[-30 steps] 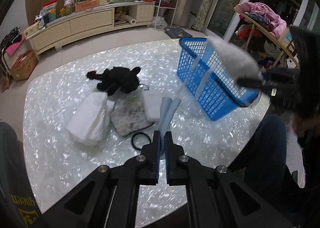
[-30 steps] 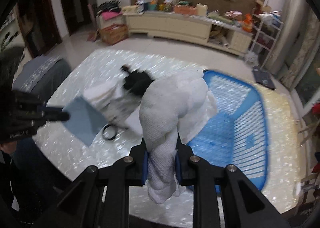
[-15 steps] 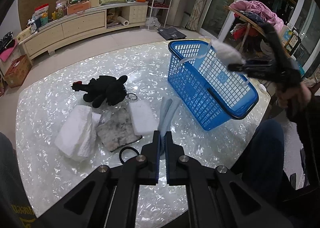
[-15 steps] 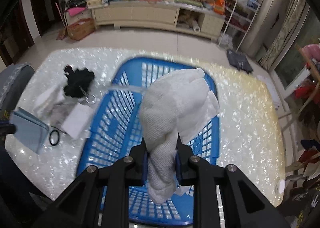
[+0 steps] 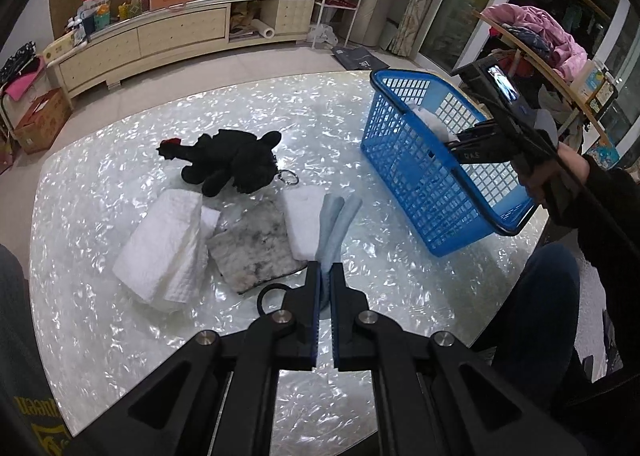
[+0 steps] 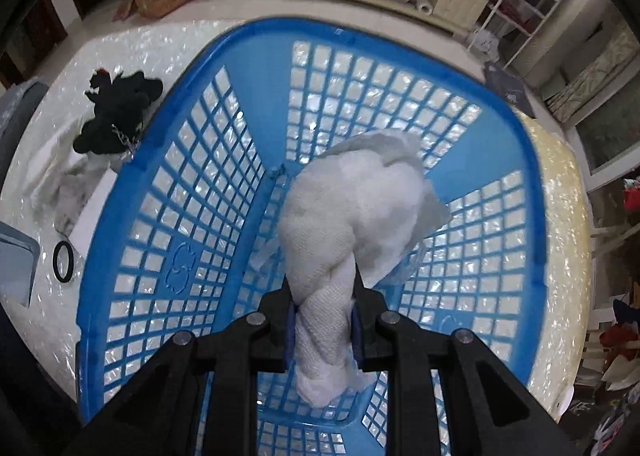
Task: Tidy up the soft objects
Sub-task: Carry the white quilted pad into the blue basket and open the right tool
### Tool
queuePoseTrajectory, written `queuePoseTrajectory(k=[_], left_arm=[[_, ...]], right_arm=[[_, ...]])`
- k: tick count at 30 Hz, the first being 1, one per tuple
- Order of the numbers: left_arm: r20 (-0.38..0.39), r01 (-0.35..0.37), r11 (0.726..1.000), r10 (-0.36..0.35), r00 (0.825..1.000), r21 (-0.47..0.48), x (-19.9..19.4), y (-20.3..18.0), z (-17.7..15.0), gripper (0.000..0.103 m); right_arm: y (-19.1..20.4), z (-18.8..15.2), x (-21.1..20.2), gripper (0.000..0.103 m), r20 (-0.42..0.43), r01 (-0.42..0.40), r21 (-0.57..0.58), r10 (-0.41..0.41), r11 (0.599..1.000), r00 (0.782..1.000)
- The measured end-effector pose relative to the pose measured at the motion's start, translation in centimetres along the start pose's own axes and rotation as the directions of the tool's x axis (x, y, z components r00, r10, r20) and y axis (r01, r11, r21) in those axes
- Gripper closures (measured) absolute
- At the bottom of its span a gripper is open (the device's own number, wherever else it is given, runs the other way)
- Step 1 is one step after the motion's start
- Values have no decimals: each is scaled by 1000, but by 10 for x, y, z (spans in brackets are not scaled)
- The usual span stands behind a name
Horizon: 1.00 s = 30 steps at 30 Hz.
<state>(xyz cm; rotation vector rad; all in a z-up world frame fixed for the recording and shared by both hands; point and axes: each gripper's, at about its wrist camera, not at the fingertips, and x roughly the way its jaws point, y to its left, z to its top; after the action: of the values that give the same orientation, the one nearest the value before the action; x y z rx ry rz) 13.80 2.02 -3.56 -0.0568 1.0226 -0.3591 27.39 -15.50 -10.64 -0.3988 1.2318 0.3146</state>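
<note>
My right gripper (image 6: 323, 314) is shut on a white knitted cloth (image 6: 352, 200) and holds it down inside the blue mesh basket (image 6: 192, 184); in the left wrist view that gripper (image 5: 452, 140) reaches into the basket (image 5: 424, 184). My left gripper (image 5: 325, 276) is shut on a light blue cloth (image 5: 334, 224) above the table. A black plush toy (image 5: 228, 164), a folded white towel (image 5: 160, 252), a grey mottled cloth (image 5: 256, 244) and a white pad (image 5: 302, 216) lie on the table.
A black ring (image 5: 266, 296) lies near my left fingers. The pearly round table's (image 5: 100, 336) edge curves close in front. The basket stands at the table's right side. A person's legs (image 5: 536, 312) are at the right edge.
My right gripper has carried the white cloth from above the table to over the basket and down into it. My left gripper stays shut on the blue cloth, little moved.
</note>
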Motion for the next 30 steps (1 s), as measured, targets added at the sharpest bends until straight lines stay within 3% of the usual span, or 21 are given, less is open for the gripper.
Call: queuePoseTrajectory(k=[14, 20, 22, 23, 24, 28, 30], left_arm=[[2, -5, 1000, 5, 1000, -28, -1, 9, -5, 100], [7, -5, 1000, 5, 1000, -24, -3, 7, -6, 100], [9, -5, 1000, 5, 1000, -23, -4, 6, -5, 100], [9, -6, 1000, 6, 1000, -21, -4, 5, -5, 100], [10, -7, 1000, 7, 1000, -18, -4, 4, -5, 100], [13, -9, 1000, 9, 1000, -12, -6, -1, -3, 100], [15, -10, 1000, 10, 1000, -7, -7, -4, -2, 100]], right_arm=[[21, -20, -10, 82, -65, -27, -101, 20, 995, 998], [6, -33, -14, 75, -62, -39, -89, 34, 995, 998], [5, -35, -17, 55, -62, -41, -85, 36, 996, 997], [2, -34, -18, 38, -58, -40, -82, 35, 996, 998], [0, -36, -22, 28, -42, -27, -78, 24, 997, 999], [-8, -39, -34, 20, -5, -34, -64, 34, 997, 999], [-10, -45, -48, 4, 33, -16, -55, 17, 998, 999]])
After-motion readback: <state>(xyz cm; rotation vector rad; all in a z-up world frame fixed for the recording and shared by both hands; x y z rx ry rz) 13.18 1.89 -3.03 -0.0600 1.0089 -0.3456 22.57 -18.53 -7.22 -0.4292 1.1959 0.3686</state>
